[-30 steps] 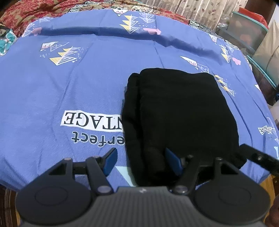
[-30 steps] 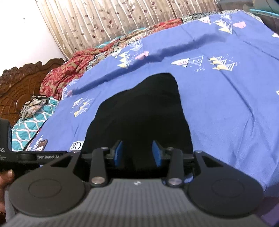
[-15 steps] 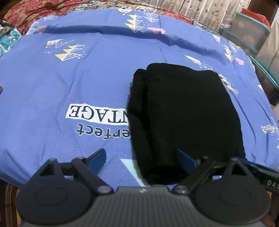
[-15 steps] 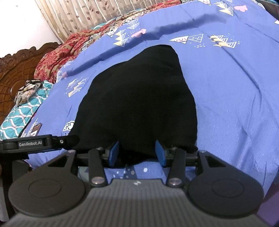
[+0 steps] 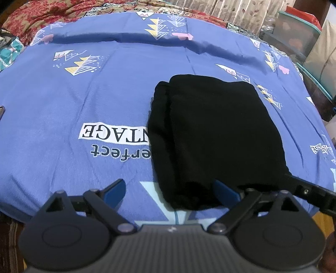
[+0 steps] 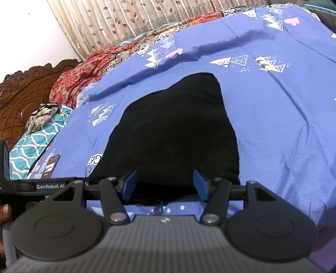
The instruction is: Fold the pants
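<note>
- Grippers first: left gripper (image 5: 170, 190) stood spread wide, its jaws having just been opening; the near corner of the pants (image 5: 212, 134) lay between the blue pads (image 5: 114, 190) but neither pad pressed the cloth. Nothing held.
- Right gripper (image 6: 164, 184) stood about half open, its jaws also having just been opening; the near hem of the pants (image 6: 174, 136) sat in the gap, pads (image 6: 129, 183) clear of it. Nothing held.
- Pants lay as a compact black rectangle on the bed (image 5: 63, 109), over the right end of the printed lettering (image 5: 113, 134), stacked layers showing along the left edge.
- Judgement: the fold looked finished, or nearly so, and the step in hand was the release.
- To do it well: keep both sets of jaws apart until they are clear of the hem, so no layer snags.
- Back away along the line of the fingers, lifting slightly, rather than sideways across the stack.
- Risk: the left edge layers looked slightly uneven; a dragged pad could open them.
- The two grippers sat just beside each other at the near edge; withdraw them apart to avoid a knock.
- Headboard (image 6: 14, 94) and curtain (image 6: 130, 19) stood well apart, no concern.
</note>
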A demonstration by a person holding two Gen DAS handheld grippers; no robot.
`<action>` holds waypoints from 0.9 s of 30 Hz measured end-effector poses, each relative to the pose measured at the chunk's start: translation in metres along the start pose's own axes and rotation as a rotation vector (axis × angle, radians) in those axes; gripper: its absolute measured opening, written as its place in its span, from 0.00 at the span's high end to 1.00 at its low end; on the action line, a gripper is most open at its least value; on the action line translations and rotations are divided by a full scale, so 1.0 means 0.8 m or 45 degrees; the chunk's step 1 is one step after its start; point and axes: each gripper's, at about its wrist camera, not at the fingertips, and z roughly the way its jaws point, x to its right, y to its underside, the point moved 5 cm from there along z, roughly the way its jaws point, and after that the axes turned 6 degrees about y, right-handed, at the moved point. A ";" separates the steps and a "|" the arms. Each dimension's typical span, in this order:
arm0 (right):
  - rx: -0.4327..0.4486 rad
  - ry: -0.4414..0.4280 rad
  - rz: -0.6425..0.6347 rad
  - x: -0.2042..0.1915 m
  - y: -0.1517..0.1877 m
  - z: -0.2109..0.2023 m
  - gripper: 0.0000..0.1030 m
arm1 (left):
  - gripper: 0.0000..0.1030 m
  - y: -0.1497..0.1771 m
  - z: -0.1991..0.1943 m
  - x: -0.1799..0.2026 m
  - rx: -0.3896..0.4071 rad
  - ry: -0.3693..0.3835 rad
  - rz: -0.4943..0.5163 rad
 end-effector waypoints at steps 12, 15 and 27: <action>0.017 -0.007 0.041 0.002 0.004 -0.009 0.40 | 0.00 0.007 -0.023 0.011 0.066 -0.060 0.060; 0.024 -0.011 0.043 0.000 0.006 -0.012 0.40 | 0.00 0.009 -0.028 0.012 0.076 -0.085 0.063; 0.081 -0.034 0.043 0.001 0.014 -0.041 0.39 | 0.00 0.020 -0.067 0.030 0.169 -0.175 0.147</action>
